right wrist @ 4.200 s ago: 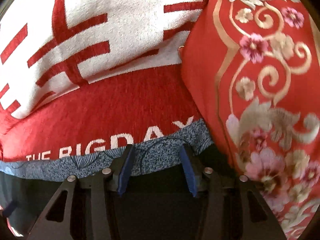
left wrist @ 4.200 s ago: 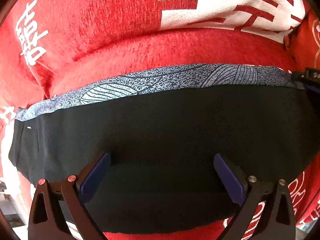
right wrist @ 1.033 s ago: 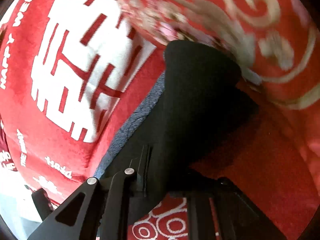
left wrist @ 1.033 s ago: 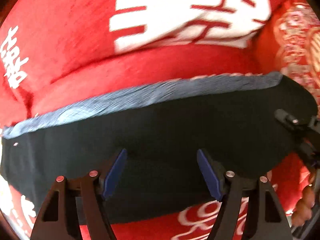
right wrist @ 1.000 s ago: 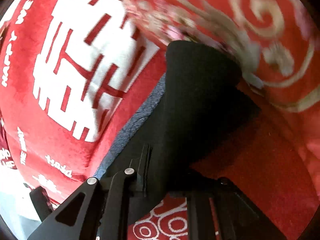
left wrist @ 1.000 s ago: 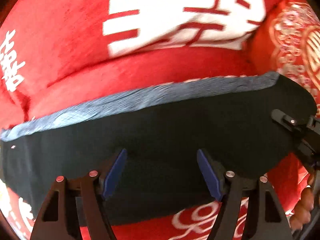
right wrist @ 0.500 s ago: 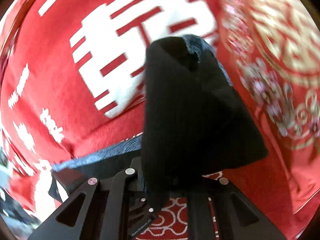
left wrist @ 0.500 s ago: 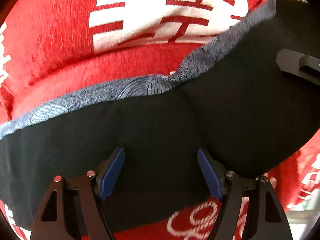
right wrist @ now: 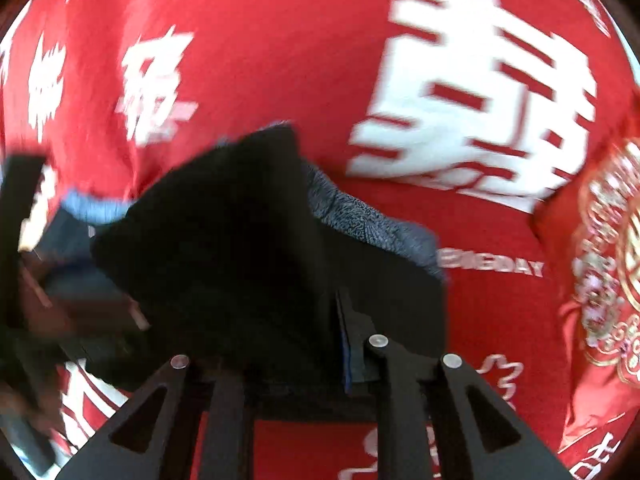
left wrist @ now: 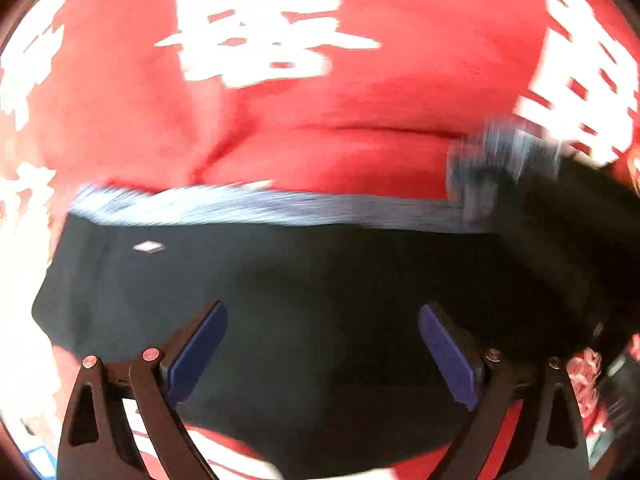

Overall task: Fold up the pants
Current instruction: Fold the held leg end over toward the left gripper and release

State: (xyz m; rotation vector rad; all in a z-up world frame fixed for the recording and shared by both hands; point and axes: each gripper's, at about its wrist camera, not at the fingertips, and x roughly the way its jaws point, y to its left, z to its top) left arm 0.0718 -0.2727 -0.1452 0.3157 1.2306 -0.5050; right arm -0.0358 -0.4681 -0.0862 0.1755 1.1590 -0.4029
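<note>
Spread wide, the blue-padded fingers of the left gripper (left wrist: 322,350) sit over the black fabric pants with a grey-blue patterned waistband (left wrist: 304,300), with nothing caught between them. Over on the other side, the right gripper (right wrist: 280,344) has its jaws pinched on a bunch of the same pants (right wrist: 224,248); only one blue pad shows in the right wrist view, the other being buried under the dark cloth that spills up and over the fingers.

From the left wrist view, the pants lie spread across the red plush blanket printed with large white characters (left wrist: 320,140), the waistband running as a pale, blurred strip along their far edge. At the right end of that strip the cloth is lifted and doubled over toward the middle, with the waistband turned up in a smeared grey patch. A small white tag (left wrist: 149,246) shows on the dark fabric near the left end.

The right wrist view shows the raised flap standing up in a peak, grey-blue waistband trailing down its right side. A red cushion with gold embroidered ornament (right wrist: 600,260) sits at the right edge, just beside the blanket. Both views are smeared with blur.
</note>
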